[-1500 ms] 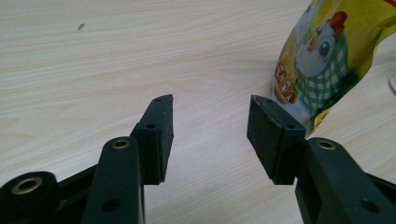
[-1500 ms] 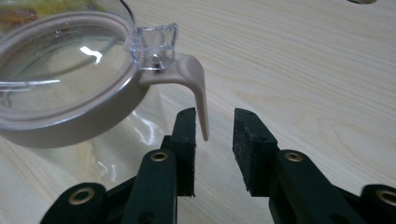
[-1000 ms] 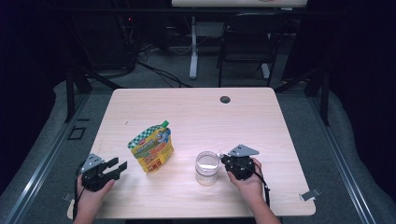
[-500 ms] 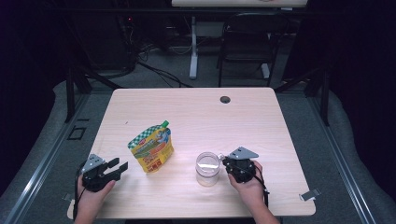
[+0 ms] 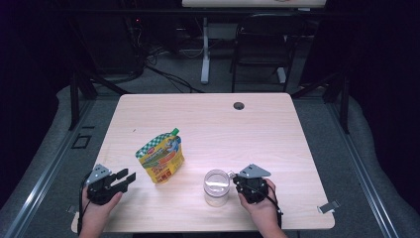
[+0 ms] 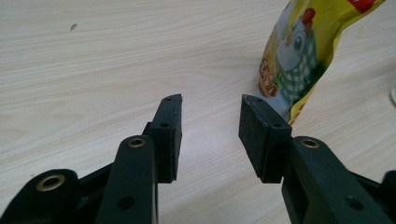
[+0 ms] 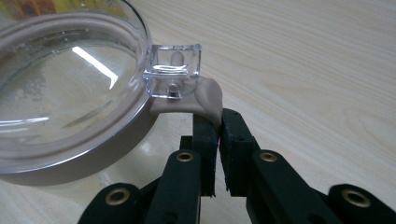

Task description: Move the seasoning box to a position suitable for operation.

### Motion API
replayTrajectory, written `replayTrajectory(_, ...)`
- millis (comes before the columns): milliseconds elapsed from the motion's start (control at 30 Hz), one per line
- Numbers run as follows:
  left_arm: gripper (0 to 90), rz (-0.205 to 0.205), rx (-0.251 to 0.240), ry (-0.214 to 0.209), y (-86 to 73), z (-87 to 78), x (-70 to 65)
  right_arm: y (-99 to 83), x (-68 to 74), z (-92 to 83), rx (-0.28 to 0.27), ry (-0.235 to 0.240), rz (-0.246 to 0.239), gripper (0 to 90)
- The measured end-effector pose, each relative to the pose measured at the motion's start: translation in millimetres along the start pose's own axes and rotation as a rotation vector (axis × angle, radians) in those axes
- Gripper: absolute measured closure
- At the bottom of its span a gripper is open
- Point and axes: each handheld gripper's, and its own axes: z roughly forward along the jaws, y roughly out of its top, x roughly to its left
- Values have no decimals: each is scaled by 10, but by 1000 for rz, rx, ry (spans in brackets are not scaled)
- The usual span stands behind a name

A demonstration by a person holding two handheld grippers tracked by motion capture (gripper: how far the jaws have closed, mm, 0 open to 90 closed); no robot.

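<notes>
A clear glass jar (image 5: 216,187) with a lid (image 7: 60,88) stands near the table's front edge. My right gripper (image 5: 236,181) is at its right side, its jaws shut (image 7: 215,119) on the beige tab (image 7: 205,95) under the lid's clear clasp (image 7: 173,70). A yellow and green spouted pouch (image 5: 160,157) stands upright left of the jar. My left gripper (image 5: 125,177) rests at the front left, pointing toward the pouch (image 6: 303,51). Its jaws have just been closing but remain open (image 6: 210,105), with bare table between them.
The pale wooden table (image 5: 208,129) has a round cable hole (image 5: 238,105) at its far edge. A dark chair (image 5: 262,44) and a desk leg (image 5: 205,49) stand on the floor beyond it. A metal clip (image 5: 327,207) sticks out at the front right corner.
My right gripper has drawn a little toward the table's near edge, and the jar has come with it. The left hand has stayed where it was.
</notes>
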Motion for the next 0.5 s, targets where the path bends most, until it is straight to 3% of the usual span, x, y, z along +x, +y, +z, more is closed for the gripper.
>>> replayTrajectory(167,619,43,20,-4,26,-4,-93,-32,50,-38,-7,1,1,848)
replayTrajectory(400,619,45,19,-11,35,-5,-138,-44,38,-86,-39,29,16,810)
replayTrajectory(500,607,23,11,-8,44,-23,-148,-51,35,-138,-64,57,10,753)
